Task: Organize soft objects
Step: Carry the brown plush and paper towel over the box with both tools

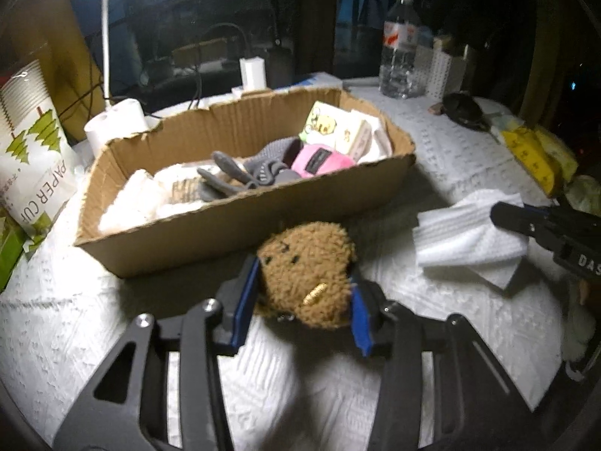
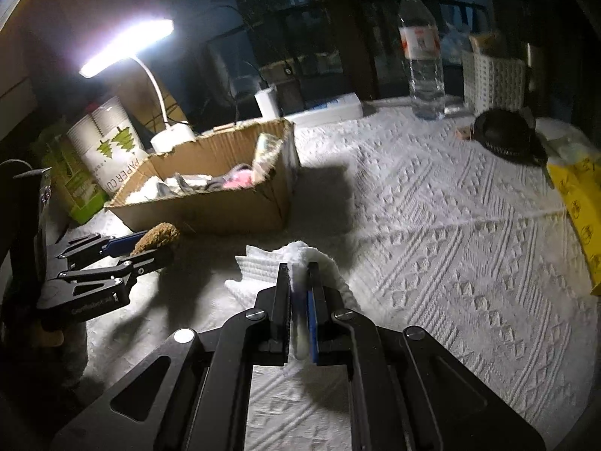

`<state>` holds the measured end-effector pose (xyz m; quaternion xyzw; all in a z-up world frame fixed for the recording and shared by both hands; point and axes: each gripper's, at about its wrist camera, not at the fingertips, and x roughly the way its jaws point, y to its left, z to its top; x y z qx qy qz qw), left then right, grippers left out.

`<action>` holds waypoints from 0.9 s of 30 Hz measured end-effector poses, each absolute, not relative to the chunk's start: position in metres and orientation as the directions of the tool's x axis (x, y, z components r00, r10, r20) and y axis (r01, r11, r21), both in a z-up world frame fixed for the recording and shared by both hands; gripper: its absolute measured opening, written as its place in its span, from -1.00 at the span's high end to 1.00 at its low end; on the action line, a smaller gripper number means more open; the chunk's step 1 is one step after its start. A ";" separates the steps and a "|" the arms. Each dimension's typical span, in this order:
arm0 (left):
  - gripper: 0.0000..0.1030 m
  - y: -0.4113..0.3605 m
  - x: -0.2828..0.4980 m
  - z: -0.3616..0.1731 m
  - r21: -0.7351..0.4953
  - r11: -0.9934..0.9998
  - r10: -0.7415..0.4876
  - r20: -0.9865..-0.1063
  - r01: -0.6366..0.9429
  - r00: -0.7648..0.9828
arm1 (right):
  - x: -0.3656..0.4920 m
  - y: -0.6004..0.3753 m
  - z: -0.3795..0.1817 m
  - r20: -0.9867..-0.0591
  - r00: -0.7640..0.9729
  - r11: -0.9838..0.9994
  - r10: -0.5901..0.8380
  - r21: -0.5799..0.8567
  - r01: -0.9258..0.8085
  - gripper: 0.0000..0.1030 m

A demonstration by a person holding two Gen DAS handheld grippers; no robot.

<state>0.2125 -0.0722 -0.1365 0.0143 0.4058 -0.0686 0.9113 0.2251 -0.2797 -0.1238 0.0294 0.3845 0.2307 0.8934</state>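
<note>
My left gripper (image 1: pixel 306 282) is shut on a brown fuzzy plush toy (image 1: pixel 308 274) and holds it just in front of the cardboard box (image 1: pixel 233 221). The box holds grey gloves (image 1: pixel 244 176), a pink soft item (image 1: pixel 319 161), white cloths (image 1: pixel 139 195) and small packets (image 1: pixel 338 127). My right gripper (image 2: pixel 300 274) is shut on a folded white cloth (image 2: pixel 263 267) lying on the table; that cloth also shows in the left wrist view (image 1: pixel 469 236). The left gripper with the plush (image 2: pixel 156 238) shows at the left of the right wrist view, near the box (image 2: pixel 210 206).
A white textured tablecloth (image 2: pixel 432 225) covers the table. A paper-cup pack (image 1: pixel 30 150) and lamp base (image 1: pixel 116 120) stand left of the box. A water bottle (image 2: pixel 422 56), white basket (image 2: pixel 492 79), black round object (image 2: pixel 503 135) and yellow packet (image 2: pixel 578 203) lie right.
</note>
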 end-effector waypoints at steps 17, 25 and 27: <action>0.13 -0.008 0.170 -0.083 -0.095 0.988 -0.152 -0.619 0.118 0.771 | 0.209 -0.206 -0.065 -0.629 0.634 0.861 0.449 0.114 -0.496 0.85; 0.13 0.008 0.177 -0.056 -0.086 0.989 -0.150 -0.565 0.123 0.812 | 0.221 -0.183 -0.040 -0.593 0.656 0.844 0.468 0.078 -0.531 0.85; 0.13 0.011 0.181 -0.051 -0.085 0.989 -0.148 -0.554 0.121 0.819 | 0.224 -0.179 -0.035 -0.583 0.661 0.841 0.473 0.075 -0.536 0.85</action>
